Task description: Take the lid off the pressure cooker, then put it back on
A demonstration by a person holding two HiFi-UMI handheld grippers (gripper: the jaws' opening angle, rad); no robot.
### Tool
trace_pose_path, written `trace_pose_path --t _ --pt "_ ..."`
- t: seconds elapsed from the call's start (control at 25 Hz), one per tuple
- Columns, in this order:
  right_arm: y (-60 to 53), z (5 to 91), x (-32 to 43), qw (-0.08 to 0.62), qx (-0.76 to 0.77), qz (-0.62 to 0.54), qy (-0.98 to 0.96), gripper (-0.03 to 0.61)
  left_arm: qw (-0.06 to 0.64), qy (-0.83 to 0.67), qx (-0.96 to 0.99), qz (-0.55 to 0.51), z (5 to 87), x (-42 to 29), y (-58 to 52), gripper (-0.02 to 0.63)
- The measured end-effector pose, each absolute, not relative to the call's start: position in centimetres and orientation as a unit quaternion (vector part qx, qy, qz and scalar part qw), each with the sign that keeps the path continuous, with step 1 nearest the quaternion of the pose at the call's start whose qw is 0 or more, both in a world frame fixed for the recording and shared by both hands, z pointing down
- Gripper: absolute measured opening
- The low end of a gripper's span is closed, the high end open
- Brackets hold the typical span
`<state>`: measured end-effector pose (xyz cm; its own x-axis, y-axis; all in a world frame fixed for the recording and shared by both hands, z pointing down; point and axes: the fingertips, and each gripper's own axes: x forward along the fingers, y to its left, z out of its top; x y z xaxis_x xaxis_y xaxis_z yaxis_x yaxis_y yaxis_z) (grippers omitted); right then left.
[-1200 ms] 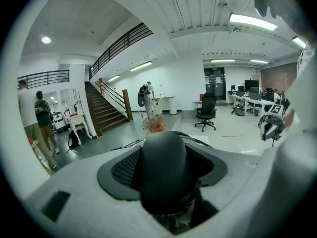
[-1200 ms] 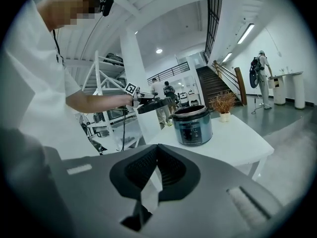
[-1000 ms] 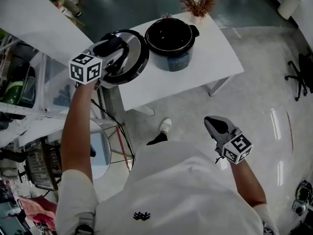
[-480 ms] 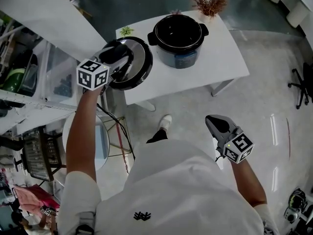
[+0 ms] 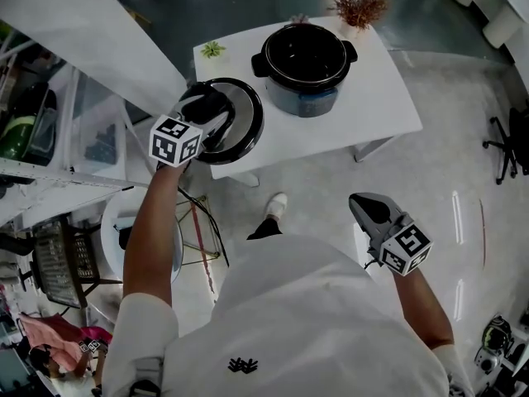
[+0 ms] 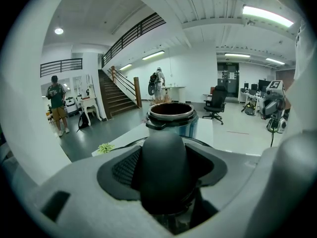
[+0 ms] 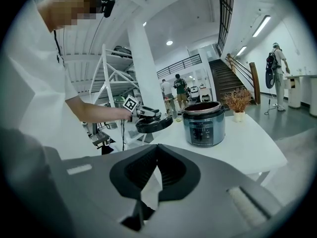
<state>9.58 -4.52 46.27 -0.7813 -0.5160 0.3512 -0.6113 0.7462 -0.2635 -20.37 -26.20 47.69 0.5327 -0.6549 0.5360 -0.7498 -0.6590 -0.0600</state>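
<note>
The open pressure cooker pot (image 5: 306, 60) stands on the white table (image 5: 376, 98), dark inside. Its round steel lid (image 5: 240, 122) hangs level over the table's near left corner, well left of the pot. My left gripper (image 5: 207, 110) is shut on the lid's black handle (image 6: 163, 167), which fills the space between its jaws in the left gripper view, with the pot (image 6: 171, 115) straight beyond. The right gripper (image 5: 369, 209) hangs low by my side, off the table, jaws together and empty. The right gripper view shows the pot (image 7: 203, 123) and the held lid (image 7: 153, 124).
A vase of dried twigs (image 5: 357, 7) stands at the table's far edge, a small green plant (image 5: 213, 50) at its far left corner. White shelving (image 5: 41, 139) is on the left, an office chair (image 5: 508, 122) far right. People stand in the background (image 6: 57, 105).
The left gripper has carried the lid down and towards the table's near left corner. The right gripper has stayed where it was.
</note>
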Motion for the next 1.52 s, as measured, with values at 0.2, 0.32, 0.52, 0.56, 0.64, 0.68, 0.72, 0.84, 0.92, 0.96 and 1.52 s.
trace_pose_path --t 0.2,0.32,0.52,0.56,0.64,0.68,0.72,0.84,0.92,0.96,1.52 --pt "-5.1 46.6 9.1 0.140 0.309 0.188 -0.922 0.014 0.104 -0.407 0.867 0.270 51.1 -20.6 -26.3 0.282" --pt "-5.4 46.6 8.8 0.148 0.313 0.190 -0.919 0.014 0.110 -0.409 0.864 0.274 53.2 -20.6 -26.5 0.281" --pt "-6.3 46.8 8.3 0.159 0.324 0.193 -0.912 0.014 0.116 -0.403 0.862 0.285 56.4 -20.4 -27.0 0.282" --pt "-6.6 46.9 8.2 0.160 0.327 0.194 -0.911 0.014 0.117 -0.402 0.862 0.286 57.0 -20.3 -27.2 0.282" --pt "-7.0 47.0 8.0 0.162 0.331 0.196 -0.909 0.014 0.123 -0.404 0.861 0.283 58.0 -20.2 -27.5 0.281" --pt "-7.1 47.1 7.9 0.164 0.333 0.197 -0.908 0.014 0.127 -0.406 0.860 0.281 58.5 -20.2 -27.7 0.281" --pt "-7.3 47.1 7.8 0.166 0.334 0.199 -0.906 0.014 0.130 -0.407 0.860 0.280 59.0 -20.1 -28.0 0.281" --pt "-7.7 47.4 7.4 0.172 0.338 0.202 -0.903 0.014 0.132 -0.407 0.858 0.284 60.4 -20.1 -28.7 0.281" --pt "-8.0 47.7 7.3 0.174 0.343 0.205 -0.900 0.014 0.131 -0.408 0.857 0.286 61.2 -20.1 -29.2 0.282" --pt "-8.1 47.8 7.3 0.175 0.345 0.207 -0.899 0.014 0.132 -0.409 0.857 0.285 61.5 -20.1 -29.4 0.282" --pt "-9.3 48.1 7.4 0.183 0.366 0.217 -0.886 0.014 0.114 -0.412 0.857 0.289 64.3 -19.1 -29.7 0.282"
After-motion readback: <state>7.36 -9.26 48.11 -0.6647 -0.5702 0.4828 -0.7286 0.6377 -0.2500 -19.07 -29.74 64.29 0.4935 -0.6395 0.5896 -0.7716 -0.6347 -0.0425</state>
